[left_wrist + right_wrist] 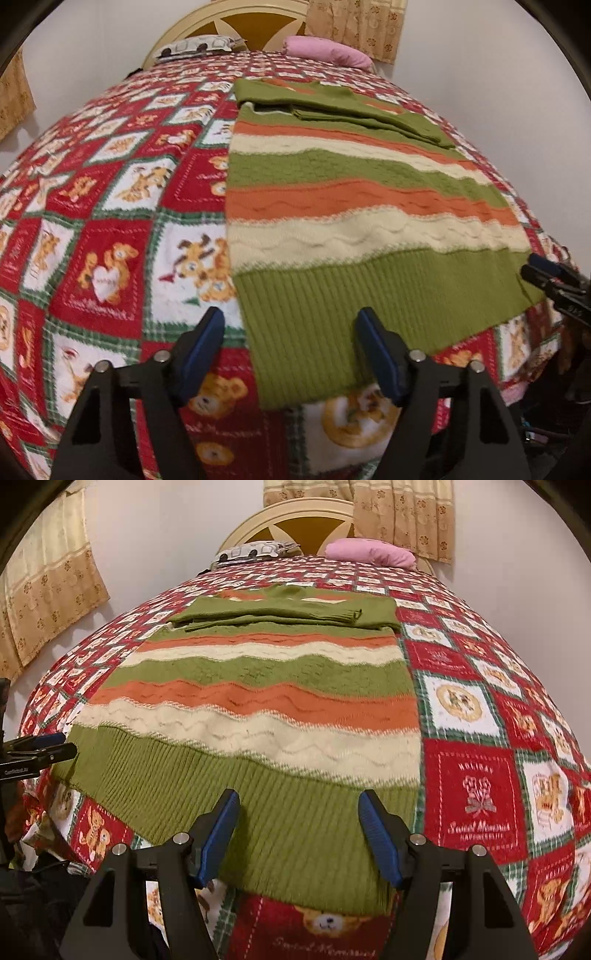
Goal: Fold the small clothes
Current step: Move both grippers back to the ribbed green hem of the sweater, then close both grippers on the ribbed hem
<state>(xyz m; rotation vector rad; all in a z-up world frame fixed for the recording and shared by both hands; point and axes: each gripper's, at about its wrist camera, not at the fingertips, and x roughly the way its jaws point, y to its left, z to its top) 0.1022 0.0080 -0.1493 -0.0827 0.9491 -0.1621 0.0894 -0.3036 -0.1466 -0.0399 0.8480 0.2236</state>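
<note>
lying flat on the bed's quilt (110, 229), the striped sweater (351, 192) already had both sleeves (273, 616) folded across its chest near the collar end, so the first folds looked done. the body was at full length, and the ribbed green hem (295, 812) sat at the near edge of the bed, so the lengthwise fold was judged to be left.

the left gripper (290, 354) hung over the hem's left corner with its jaws spread and nothing pinched between them. the right gripper (299, 834) hung over the hem toward the right corner, jaws spread too and pressing on no cloth.

the left view showed the quilt running left of the sweater, with the right gripper at its far edge. the right view showed the folded sleeves more squarely, the curtain (48, 609) on the left wall, and the pink pillow (369, 552) by the headboard (295, 520).
</note>
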